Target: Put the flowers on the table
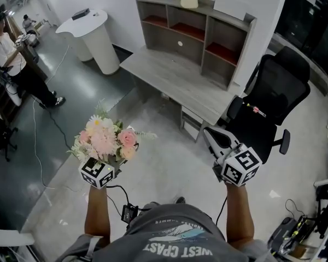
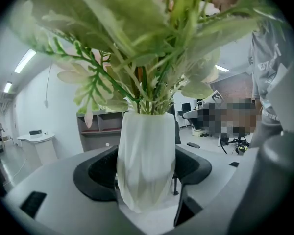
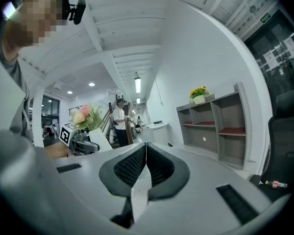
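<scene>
Cut off, left gripper view: the flowers (image 2: 147, 43) run out past the top edge, so mostly stems and pale leaves show. The foot of the vase (image 2: 146, 155) sinks behind the body of the left claw (image 2: 146, 173).
Hidden, head view: the blooms cover the vase and the left claw's jaws. Only that claw's marker cube (image 1: 97, 172) shows below them.
Hard to make out: what is inside the vase apart from stems, because its wall is opaque white.
Left claw: pinching the vase low down, with a black pad on either side. The vase is upright.
Right claw (image 3: 146, 148): pressed together, its pads meeting along one line with nothing between them.
Vase contents: pink, peach and white flowers with green sprigs.
Flowers' place: in the air over the floor (image 1: 169, 162), well short of the table's front edge.
Table (image 1: 175, 81): grey, with a shelf (image 1: 229, 37) along its back edge.
Shelf: open compartments, some with red boards. A white pot (image 1: 188, 1) of yellow flowers sits on its top.
Chair (image 1: 273, 97): black, at the table's right end, just ahead of the right claw.
Room: the floor is dark and glossy at the left and pale and speckled by the table. A white round stand (image 1: 95, 37) is off the table's left end. A person (image 1: 13, 59) stands at the far left. A cable (image 1: 35, 141) trails across the floor.
</scene>
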Demonstrator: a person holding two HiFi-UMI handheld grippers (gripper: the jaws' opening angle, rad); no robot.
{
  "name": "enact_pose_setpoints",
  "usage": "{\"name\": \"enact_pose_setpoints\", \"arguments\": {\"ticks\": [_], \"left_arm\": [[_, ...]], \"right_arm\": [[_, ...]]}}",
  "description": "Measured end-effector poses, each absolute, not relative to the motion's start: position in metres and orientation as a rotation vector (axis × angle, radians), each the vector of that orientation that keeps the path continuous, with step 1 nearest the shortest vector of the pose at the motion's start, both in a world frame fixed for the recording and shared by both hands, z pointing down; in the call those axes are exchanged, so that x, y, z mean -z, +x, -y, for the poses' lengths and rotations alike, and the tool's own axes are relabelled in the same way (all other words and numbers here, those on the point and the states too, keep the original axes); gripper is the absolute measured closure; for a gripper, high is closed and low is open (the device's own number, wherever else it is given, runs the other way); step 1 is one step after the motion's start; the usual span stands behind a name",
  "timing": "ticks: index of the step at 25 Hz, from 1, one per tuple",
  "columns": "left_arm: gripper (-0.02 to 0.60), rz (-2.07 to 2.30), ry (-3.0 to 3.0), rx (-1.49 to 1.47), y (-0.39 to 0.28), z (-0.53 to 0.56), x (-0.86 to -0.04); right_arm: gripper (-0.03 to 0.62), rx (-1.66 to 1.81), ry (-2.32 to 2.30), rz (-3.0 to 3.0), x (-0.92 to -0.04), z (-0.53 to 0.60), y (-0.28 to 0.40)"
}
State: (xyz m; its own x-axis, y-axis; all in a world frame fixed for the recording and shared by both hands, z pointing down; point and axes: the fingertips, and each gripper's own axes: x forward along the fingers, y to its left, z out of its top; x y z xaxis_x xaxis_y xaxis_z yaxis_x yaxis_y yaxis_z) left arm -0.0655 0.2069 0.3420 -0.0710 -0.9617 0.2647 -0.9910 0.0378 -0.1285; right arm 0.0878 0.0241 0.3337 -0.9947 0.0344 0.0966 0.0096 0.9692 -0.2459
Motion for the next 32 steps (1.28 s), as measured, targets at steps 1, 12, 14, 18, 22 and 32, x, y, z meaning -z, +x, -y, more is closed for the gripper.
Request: {"name": "enact_pose_setpoints", "arguments": {"ticks": [1,12,14,18,22,32], "left_arm": [[0.233,2.176,2.072,-0.432,-0.065,-0.203,-0.342],[0.233,2.090,2.170,-0.421,-0.097,-0.146,-0.343],[0.233,2.058,2.206,-0.407,-0.109,-0.130,-0.347],[0.233,1.978,2.286,-0.385,-0.137,-0.094,-0.349],[0.233,1.909,2.355,-0.368,-0.164,-0.065,-0.345],[0.233,1.741,2.450,-0.382,-0.213,-0.003,-0.355]], "right_arm": [[0.566,-0.389,-0.025,3.016,-0.336,-0.021,0.089],[0.566,-0.428,0.087,2.974,-0.354,0.011,0.074],[0.566,-0.423,0.138,2.970,-0.356,0.022,0.067],[0.566,-0.438,0.251,2.953,-0.358,0.042,0.049],[0.566,-0.452,0.316,2.934,-0.360,0.052,0.023],[0.566,-0.489,0.500,2.907,-0.359,0.090,-0.014]]}}
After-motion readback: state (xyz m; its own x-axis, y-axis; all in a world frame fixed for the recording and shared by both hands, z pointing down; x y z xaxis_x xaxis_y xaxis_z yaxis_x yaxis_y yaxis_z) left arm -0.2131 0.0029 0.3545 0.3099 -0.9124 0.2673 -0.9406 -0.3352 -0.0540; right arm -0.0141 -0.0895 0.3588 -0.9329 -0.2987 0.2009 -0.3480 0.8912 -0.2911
